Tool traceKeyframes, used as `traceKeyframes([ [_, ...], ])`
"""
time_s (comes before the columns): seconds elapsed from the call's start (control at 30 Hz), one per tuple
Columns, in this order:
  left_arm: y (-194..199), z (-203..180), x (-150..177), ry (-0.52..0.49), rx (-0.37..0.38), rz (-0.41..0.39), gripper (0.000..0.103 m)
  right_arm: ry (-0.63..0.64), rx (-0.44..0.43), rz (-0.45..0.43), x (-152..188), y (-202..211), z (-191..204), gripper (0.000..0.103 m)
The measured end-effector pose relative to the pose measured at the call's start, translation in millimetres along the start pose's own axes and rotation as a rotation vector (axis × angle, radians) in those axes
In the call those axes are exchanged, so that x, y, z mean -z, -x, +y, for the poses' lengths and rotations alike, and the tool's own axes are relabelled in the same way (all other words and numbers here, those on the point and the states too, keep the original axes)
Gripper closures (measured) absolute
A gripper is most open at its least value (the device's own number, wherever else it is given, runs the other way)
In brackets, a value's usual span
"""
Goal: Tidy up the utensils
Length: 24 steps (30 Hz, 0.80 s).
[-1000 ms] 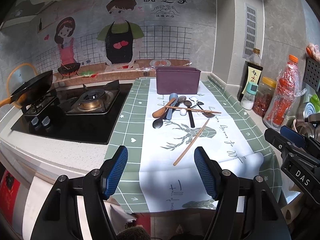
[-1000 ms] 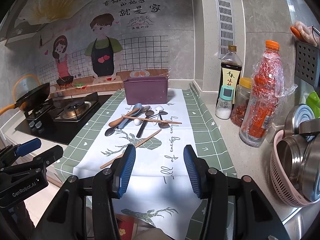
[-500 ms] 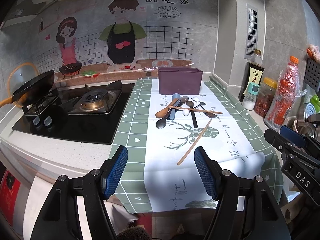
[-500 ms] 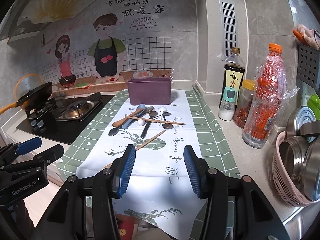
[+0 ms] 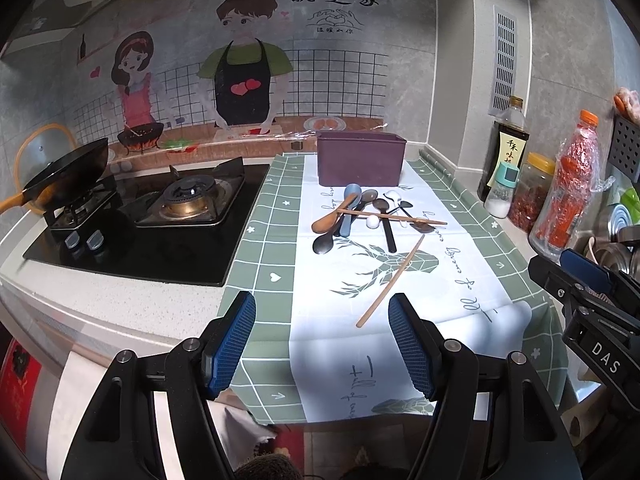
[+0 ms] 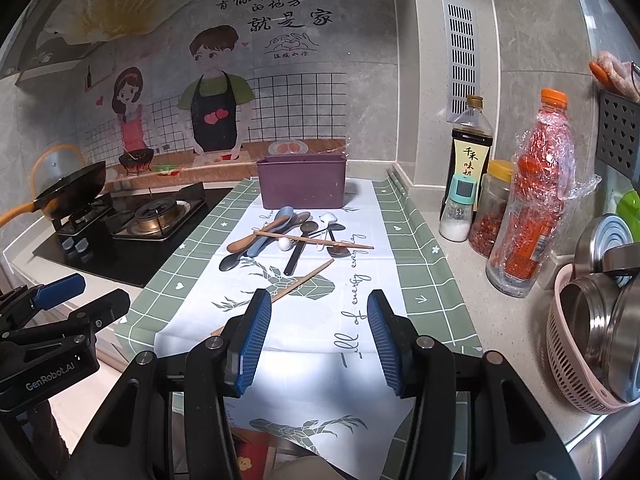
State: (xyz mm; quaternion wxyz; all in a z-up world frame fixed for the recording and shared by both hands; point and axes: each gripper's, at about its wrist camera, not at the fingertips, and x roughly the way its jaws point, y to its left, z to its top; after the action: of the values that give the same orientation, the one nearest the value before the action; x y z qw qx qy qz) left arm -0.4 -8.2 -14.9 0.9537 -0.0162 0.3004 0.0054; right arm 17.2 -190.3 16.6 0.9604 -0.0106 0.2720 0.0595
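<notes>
A heap of spoons [image 5: 362, 216] [image 6: 288, 232] lies on the white and green cloth [image 5: 472, 280], with one wooden chopstick [image 5: 390, 215] across it and another chopstick [image 5: 394, 282] [image 6: 298, 282] lying nearer. A purple box [image 5: 360, 158] [image 6: 302, 184] stands behind the heap. My left gripper [image 5: 322, 340] is open and empty above the cloth's near edge. My right gripper [image 6: 316, 338] is open and empty, also short of the utensils.
A gas hob [image 5: 160, 216] with a black wok [image 5: 68, 178] is on the left. Soy bottle [image 6: 470, 152], salt shaker [image 6: 456, 210], jar [image 6: 492, 208] and wrapped red bottle [image 6: 532, 196] stand on the right. A pink basket [image 6: 580, 344] holds steel bowls.
Both grippers have drifted slightly back and up from the counter, so the utensils look a little farther. Both stay open and empty.
</notes>
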Motion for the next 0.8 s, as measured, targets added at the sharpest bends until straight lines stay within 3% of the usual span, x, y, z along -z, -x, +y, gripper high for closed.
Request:
traceKeyframes([
  [0.47, -0.3, 0.8, 0.0, -0.002, 0.000, 0.005, 0.034, 0.001, -0.003, 0.002, -0.2, -1.4, -1.1, 0.055],
  [0.8, -22.7, -0.3, -8.5, 0.009, 0.021, 0.027, 0.034, -0.006, -0.018, -0.001, -6.2, -14.4, -11.3, 0.056],
])
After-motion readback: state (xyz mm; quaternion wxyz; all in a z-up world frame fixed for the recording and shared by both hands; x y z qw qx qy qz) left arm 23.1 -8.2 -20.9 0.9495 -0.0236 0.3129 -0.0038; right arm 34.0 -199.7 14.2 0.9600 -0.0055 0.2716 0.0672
